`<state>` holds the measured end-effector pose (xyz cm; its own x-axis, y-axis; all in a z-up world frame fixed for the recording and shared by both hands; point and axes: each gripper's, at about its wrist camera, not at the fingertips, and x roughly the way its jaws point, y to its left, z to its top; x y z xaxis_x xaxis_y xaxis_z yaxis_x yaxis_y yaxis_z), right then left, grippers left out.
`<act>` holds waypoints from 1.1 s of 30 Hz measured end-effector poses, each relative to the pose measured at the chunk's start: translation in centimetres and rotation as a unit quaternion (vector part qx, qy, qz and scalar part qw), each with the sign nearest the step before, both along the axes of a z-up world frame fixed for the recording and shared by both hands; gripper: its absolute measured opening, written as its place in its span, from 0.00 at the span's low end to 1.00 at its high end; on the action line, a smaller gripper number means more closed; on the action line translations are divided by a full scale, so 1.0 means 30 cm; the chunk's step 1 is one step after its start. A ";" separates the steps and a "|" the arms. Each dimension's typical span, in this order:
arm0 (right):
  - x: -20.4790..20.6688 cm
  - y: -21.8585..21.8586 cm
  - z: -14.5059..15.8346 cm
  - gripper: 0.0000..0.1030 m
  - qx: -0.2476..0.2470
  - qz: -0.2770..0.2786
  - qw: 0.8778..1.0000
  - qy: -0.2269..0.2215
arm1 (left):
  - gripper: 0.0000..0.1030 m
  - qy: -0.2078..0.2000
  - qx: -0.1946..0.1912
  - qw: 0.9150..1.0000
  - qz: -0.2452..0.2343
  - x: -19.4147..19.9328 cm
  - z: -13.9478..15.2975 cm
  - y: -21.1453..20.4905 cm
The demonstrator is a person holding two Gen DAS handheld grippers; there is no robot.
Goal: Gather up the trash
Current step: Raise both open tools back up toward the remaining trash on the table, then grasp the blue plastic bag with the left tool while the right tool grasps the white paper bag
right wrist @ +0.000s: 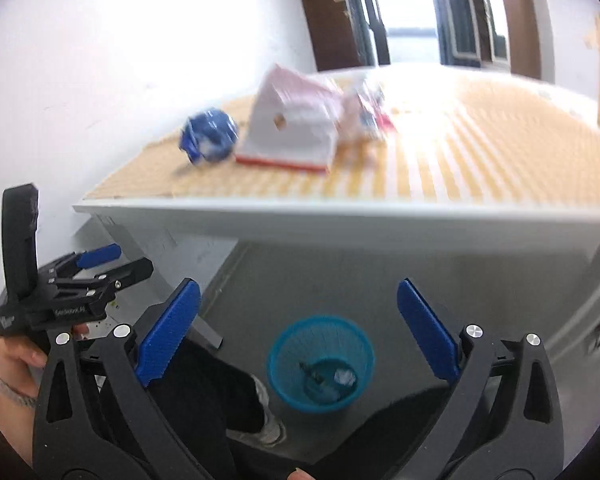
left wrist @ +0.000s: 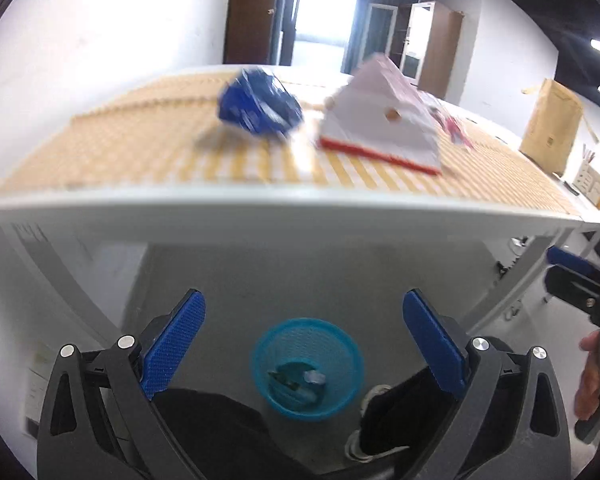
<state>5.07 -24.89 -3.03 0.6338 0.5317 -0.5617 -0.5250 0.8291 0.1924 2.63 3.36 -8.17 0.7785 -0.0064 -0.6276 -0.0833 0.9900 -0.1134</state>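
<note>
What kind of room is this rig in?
Probably an office or workroom: a white table with a checked mat, wooden cabinets by a doorway, and a blue mesh wastebasket on the floor.

From my left wrist view, the crumpled wrapper point(left wrist: 260, 102) lies on the table point(left wrist: 284, 216), left of the folded carton point(left wrist: 380, 124), the two apart. Behind the carton on its right lies what may be more wrappers point(left wrist: 454, 126), too blurred to confirm. The bin point(left wrist: 307, 368) stands on the floor before the table's near edge, scraps inside it.
</note>
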 end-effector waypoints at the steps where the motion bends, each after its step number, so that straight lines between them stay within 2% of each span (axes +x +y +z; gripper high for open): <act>1: 0.007 0.009 0.027 0.91 0.000 0.003 1.000 -0.009 | 0.94 -0.010 -0.002 1.000 0.003 0.007 0.030 0.024; 8: 0.084 0.080 0.181 0.91 -0.002 0.032 0.998 -0.051 | 0.94 -0.027 -0.015 0.999 0.020 0.082 0.150 0.131; 18: 0.275 0.218 0.309 0.91 -0.046 0.075 0.994 -0.067 | 0.94 -0.018 -0.051 0.997 0.047 0.225 0.183 0.221; 24: 0.400 0.299 0.323 0.90 -0.067 0.086 0.993 -0.054 | 0.94 -0.007 -0.046 0.997 0.054 0.315 0.176 0.235; 29: 0.475 0.354 0.317 0.83 -0.083 0.092 0.991 -0.053 | 0.94 0.000 -0.048 0.997 0.059 0.379 0.176 0.253; 33: 0.535 0.397 0.306 0.76 -0.089 0.095 0.991 -0.040 | 0.93 0.006 -0.069 0.996 0.056 0.429 0.177 0.274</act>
